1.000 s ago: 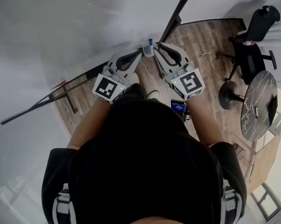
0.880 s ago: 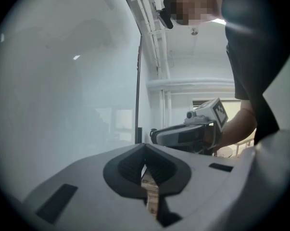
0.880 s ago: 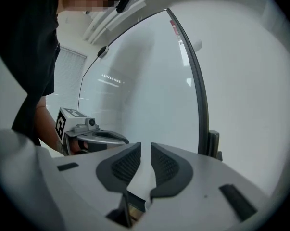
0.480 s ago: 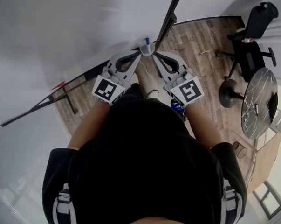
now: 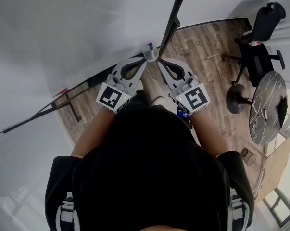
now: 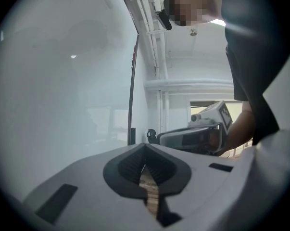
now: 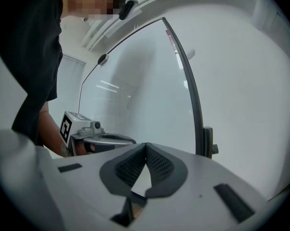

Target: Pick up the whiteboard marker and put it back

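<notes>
Marker sitting right at the two gripper tips, both sets of jaws closed up

The one whiteboard marker [image 5: 150,52] is only showing in the head view, sitting by the lower end of the whiteboard [image 5: 87,28]'s dark frame edge [image 5: 172,18]. It's lying just ahead of both tips, and its long axis seems to be running away from the person, blue end farthest. The left gripper [image 5: 145,61] and right gripper [image 5: 158,61] are angling in from either side, about equally near. Both are pressing their jaws together with nothing showing between them, so I'm not seeing a pinch on it. Counting: one marker, two grippers, one whiteboard, plus one office chair [image 5: 260,37] and one round table [image 5: 270,107] standing well off right.
</notes>
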`<state>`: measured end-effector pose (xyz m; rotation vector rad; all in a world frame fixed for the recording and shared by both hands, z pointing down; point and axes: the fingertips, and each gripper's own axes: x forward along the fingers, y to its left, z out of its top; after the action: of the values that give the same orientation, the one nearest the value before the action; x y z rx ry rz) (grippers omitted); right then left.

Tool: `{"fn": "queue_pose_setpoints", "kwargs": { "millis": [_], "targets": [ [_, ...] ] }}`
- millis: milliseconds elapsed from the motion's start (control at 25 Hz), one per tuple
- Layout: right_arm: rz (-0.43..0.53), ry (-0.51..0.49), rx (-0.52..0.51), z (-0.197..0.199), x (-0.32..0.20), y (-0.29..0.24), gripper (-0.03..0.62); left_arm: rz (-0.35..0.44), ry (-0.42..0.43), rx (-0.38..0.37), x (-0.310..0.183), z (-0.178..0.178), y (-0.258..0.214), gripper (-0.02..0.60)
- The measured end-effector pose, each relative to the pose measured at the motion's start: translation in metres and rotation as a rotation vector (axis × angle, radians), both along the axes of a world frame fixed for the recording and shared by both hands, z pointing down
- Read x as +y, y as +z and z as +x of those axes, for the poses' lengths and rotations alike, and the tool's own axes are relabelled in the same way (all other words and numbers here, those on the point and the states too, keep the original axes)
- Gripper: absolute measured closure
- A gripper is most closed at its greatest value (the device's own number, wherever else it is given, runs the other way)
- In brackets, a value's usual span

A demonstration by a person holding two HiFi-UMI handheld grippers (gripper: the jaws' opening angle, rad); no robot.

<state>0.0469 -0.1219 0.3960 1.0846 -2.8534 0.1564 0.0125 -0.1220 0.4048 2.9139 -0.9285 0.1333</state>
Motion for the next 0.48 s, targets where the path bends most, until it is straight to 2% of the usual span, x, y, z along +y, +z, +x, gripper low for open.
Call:
{"fn": "queue_pose_setpoints", "kwargs": {
  "millis": [480],
  "targets": [
    [-0.001, -0.017, -0.017, -0.0007, 0.0028, -0.0005, 0.594, 0.000, 0.001, 0.000, 0.0019, 0.0007, -0.0012, 0.578]
  ]
}}
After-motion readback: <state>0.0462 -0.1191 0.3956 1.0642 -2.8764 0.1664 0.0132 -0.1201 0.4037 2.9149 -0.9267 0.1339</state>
